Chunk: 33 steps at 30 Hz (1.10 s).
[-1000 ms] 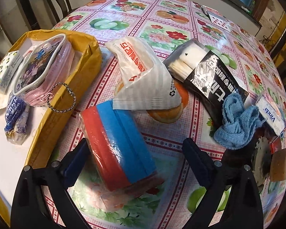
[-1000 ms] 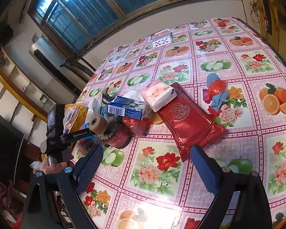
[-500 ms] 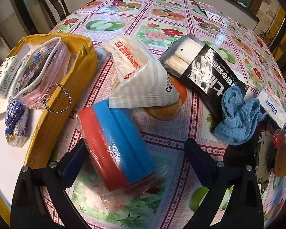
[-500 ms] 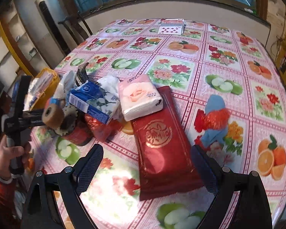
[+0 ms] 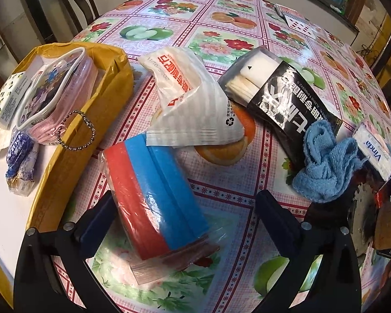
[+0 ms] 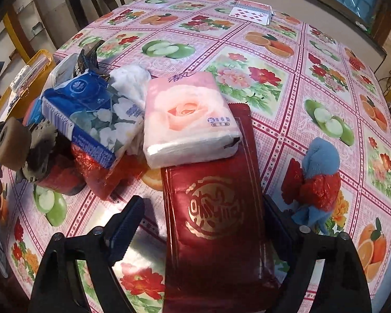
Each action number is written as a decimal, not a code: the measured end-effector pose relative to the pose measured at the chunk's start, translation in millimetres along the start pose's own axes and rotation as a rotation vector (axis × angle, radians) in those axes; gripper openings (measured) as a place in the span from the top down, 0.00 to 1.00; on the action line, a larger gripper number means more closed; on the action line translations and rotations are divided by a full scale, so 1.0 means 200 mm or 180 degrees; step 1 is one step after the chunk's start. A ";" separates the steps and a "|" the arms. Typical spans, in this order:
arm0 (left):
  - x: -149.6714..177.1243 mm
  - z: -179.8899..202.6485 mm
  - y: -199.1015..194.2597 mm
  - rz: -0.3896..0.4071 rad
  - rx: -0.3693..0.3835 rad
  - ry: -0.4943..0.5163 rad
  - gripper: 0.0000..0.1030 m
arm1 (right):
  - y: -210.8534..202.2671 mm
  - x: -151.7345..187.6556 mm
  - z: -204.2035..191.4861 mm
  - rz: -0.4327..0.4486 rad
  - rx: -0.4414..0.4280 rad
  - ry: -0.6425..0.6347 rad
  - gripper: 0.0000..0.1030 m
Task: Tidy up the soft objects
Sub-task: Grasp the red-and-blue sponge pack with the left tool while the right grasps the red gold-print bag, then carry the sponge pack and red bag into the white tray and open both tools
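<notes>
Both grippers are mid-approach, fingers spread wide. The left gripper (image 5: 182, 208) straddles the red-and-blue sponge pack (image 5: 153, 195) on the worktop (image 5: 221, 39); the right gripper (image 6: 203, 219) straddles the red packet (image 6: 216, 221) (partly under the rose tissue pack (image 6: 187, 117)). Next, I judge: close, lift.

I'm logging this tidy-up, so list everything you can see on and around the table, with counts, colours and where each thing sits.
red and blue pack: 1, clear-wrapped, between left tool's fingers
white plastic bag: 1, red print, behind that pack
black pack: 1, white pads showing, right of the bag
blue cloth: 1, lying on the black pack's near end
yellow box: 1, table's left edge, pink pouch inside
dark red pack: 1, gold emblem, between right tool's fingers
pink tissue pack: 1, rose print, resting on the dark red pack's far end
blue tissue pack: 1, left of pink pack
playing cards: fanned, far side
left tool: open
right tool: open
</notes>
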<state>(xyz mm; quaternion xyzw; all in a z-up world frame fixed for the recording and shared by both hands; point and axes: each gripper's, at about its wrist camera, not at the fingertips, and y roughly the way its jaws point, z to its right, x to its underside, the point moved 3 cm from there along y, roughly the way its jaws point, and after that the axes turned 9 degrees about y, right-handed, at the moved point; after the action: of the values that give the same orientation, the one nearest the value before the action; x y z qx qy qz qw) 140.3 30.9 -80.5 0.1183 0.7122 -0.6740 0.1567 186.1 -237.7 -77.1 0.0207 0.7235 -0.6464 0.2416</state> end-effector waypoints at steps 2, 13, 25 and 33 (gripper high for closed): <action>0.01 0.01 -0.01 0.0006 0.0050 0.0097 0.00 | -0.04 0.05 -0.01 0.0000 -0.0019 0.0017 0.36; 0.04 0.00 -0.08 0.0126 0.0235 0.0290 0.46 | -0.18 0.34 -0.07 0.0075 -0.0212 0.0234 0.37; 0.19 -0.03 -0.17 0.0181 0.0555 0.0421 0.56 | -0.34 0.67 -0.18 0.0029 -0.0949 0.0627 0.38; 0.16 -0.07 -0.15 0.0103 0.0521 0.0109 0.30 | -0.32 0.68 -0.27 0.0020 -0.0333 0.0351 0.11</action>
<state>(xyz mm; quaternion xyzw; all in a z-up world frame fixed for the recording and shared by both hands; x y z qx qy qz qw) 98.3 42.6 -65.4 0.1537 0.6553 -0.7252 0.1452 25.8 -235.5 -66.4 0.0457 0.7684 -0.6048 0.2042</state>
